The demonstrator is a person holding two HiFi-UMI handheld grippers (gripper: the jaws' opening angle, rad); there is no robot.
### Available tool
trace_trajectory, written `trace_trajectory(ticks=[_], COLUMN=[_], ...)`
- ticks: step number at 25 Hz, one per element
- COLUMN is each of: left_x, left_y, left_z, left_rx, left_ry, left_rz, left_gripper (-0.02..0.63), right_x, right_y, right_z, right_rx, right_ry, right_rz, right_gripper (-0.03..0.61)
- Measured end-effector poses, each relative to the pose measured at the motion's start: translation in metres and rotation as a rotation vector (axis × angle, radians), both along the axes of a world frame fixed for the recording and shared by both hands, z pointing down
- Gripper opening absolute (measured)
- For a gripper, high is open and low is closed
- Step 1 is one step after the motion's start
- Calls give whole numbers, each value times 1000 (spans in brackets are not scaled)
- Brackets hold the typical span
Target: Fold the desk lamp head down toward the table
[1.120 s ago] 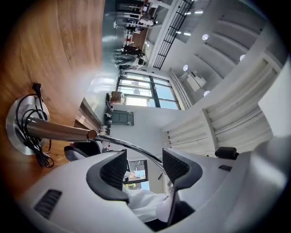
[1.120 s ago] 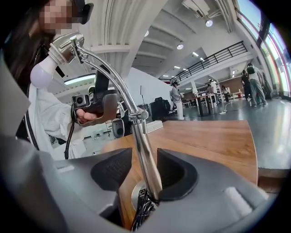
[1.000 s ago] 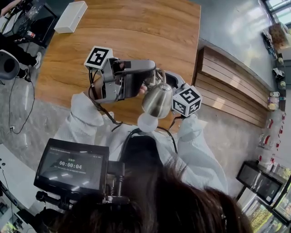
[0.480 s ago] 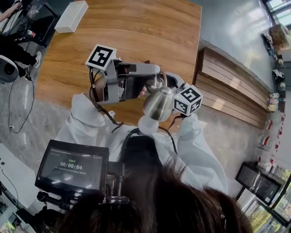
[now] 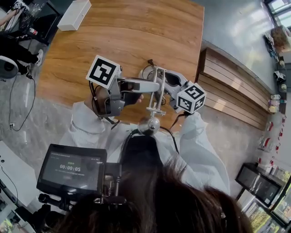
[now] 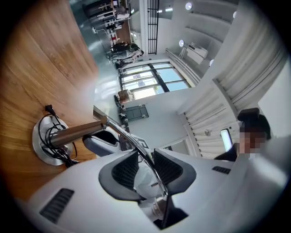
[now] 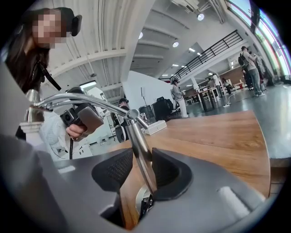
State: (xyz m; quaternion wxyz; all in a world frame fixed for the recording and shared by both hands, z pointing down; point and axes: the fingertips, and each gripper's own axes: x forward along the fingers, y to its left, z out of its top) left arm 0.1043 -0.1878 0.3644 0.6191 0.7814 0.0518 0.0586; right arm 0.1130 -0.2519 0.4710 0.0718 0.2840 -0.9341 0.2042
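Observation:
A chrome desk lamp stands near the front edge of the wooden table (image 5: 136, 32). Its round base (image 6: 45, 145) carries a coiled cable, and a thick post (image 6: 75, 133) rises from it. A thin bent arm (image 5: 154, 98) runs toward me and ends in the head (image 5: 151, 125), seen from above. My left gripper (image 5: 152, 85) (image 6: 145, 154) has that thin arm between its closing jaws; a gap still shows at one pad. My right gripper (image 5: 160, 77) (image 7: 142, 157) is shut on the post just above the base (image 7: 143, 198).
A white box (image 5: 72, 9) lies at the table's far left corner. Wooden steps (image 5: 227, 86) run along the right of the table. A small monitor (image 5: 70, 168) hangs on the rig below me. Several people stand far off across the hall.
The lamp head, tilted before with its bulb showing, has swung down and now looks smaller. My left gripper has left the shade, dropped onto the thin arm and rolled. The right gripper kept still.

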Motion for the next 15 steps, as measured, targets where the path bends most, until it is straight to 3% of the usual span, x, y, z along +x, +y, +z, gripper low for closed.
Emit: trace_trajectory(ticks=[7,11,13,15], left_x=[-4,-5,-5,-5], left_y=[11,7,6,4], left_z=[54,63,63,70], left_rx=[215,352,369,406], left_ry=[-243,-244,-227,-262], left_rz=[20,1,-9,-16], left_gripper=[39,34,34,34], right_x=[-1,-2,-2,-2], right_y=[0,3,3,4], right_z=[0,-2,-4,-5], right_rx=[-13,-10,-7,-3], right_ry=[-5,-4,3,11], right_rz=[-14,-17,-21,-26], right_gripper=[129,129,129,129])
